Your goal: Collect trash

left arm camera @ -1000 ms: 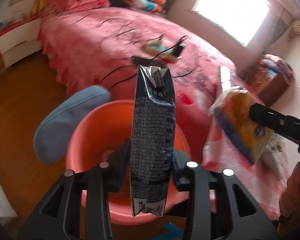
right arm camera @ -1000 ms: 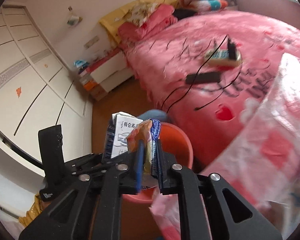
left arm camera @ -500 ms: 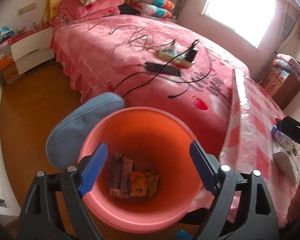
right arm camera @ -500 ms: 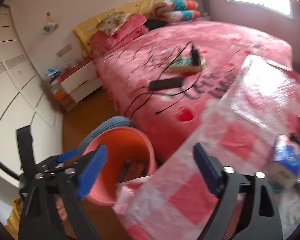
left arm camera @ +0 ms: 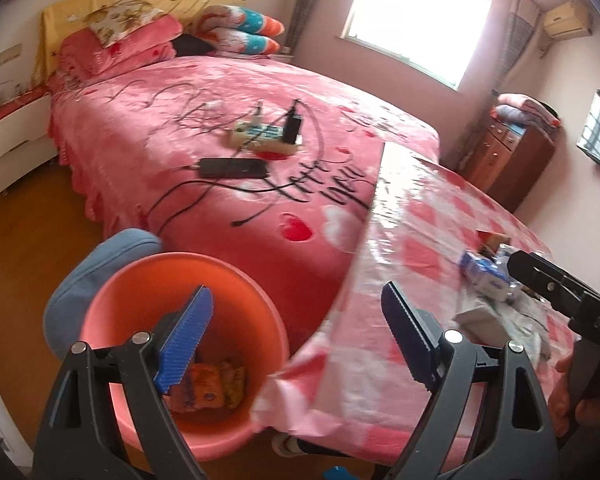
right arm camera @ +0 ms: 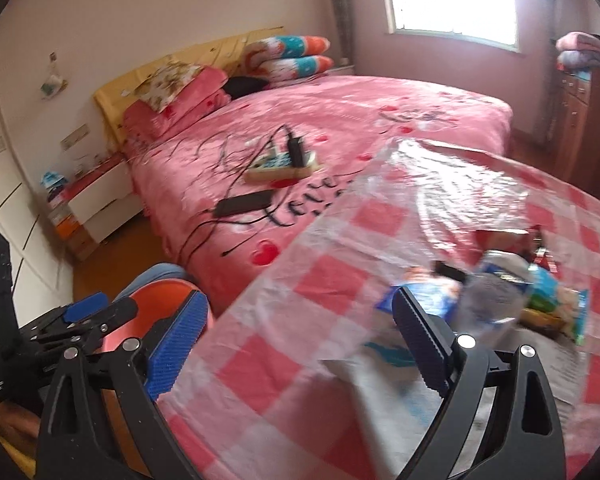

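Observation:
My left gripper (left arm camera: 296, 320) is open and empty, over the near rim of the orange-pink bucket (left arm camera: 140, 276) and the table's edge. Orange and yellow wrappers (left arm camera: 210, 388) lie in the bucket's bottom. My right gripper (right arm camera: 300, 312) is also open and empty, above the pink checked tablecloth (right arm camera: 340, 280). Past its right finger lies a pile of trash: a blue-and-white carton (right arm camera: 424, 296), a clear plastic bottle (right arm camera: 492, 296), a green snack bag (right arm camera: 556, 304) and a red box (right arm camera: 500, 238). The left wrist view shows the carton (left arm camera: 482, 276) beside crumpled paper (left arm camera: 480, 320).
A blue cushion (left arm camera: 96, 264) leans by the bucket. Behind it stands the pink bed (left arm camera: 220, 120) with a power strip (left arm camera: 260, 136), a black adapter (left arm camera: 232, 168) and cables. A wooden dresser (left arm camera: 512, 152) is at the far right and a white nightstand (right arm camera: 100, 192) at the left.
Both grippers held trash over the bucket, the left a dark carton, the right a snack bag. Both opened and the items are gone from them. Both have swung right toward the table.

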`<state>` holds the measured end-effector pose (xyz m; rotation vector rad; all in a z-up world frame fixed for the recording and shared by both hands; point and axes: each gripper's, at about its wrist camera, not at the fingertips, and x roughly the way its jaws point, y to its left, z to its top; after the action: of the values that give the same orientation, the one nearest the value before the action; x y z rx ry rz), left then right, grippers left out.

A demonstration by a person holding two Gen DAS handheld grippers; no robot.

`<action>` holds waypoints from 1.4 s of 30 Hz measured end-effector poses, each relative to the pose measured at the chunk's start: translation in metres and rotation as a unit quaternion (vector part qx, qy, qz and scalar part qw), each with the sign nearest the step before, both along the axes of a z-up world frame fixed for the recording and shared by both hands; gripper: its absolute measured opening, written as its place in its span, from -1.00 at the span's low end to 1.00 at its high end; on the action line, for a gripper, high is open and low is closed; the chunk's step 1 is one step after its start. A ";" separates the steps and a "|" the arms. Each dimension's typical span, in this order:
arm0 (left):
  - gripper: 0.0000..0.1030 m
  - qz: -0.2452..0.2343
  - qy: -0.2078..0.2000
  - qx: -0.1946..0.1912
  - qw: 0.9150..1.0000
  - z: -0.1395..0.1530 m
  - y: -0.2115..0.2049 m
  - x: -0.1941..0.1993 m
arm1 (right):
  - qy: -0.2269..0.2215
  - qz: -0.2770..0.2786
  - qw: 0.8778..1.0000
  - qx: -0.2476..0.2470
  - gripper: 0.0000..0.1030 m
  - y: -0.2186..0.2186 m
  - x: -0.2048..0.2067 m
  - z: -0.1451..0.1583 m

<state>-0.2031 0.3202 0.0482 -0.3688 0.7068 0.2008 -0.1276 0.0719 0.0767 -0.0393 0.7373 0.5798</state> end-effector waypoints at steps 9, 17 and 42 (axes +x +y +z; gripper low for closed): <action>0.68 -0.049 0.004 -0.004 0.999 0.007 -0.049 0.015 | -0.034 -0.053 0.998 -0.004 0.80 -0.052 0.000 0.008; 0.69 -0.088 0.011 0.002 0.996 0.011 -0.093 0.024 | -0.045 -0.096 0.994 0.002 0.81 -0.095 0.004 0.005; 0.68 -0.168 0.040 0.039 0.984 0.016 -0.195 0.053 | -0.036 -0.183 0.982 0.014 0.81 -0.196 0.033 -0.012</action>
<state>-0.1501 0.1255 0.0640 -0.1628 0.8266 -0.0761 -0.0948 -0.1239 0.0644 0.0990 0.6466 0.2363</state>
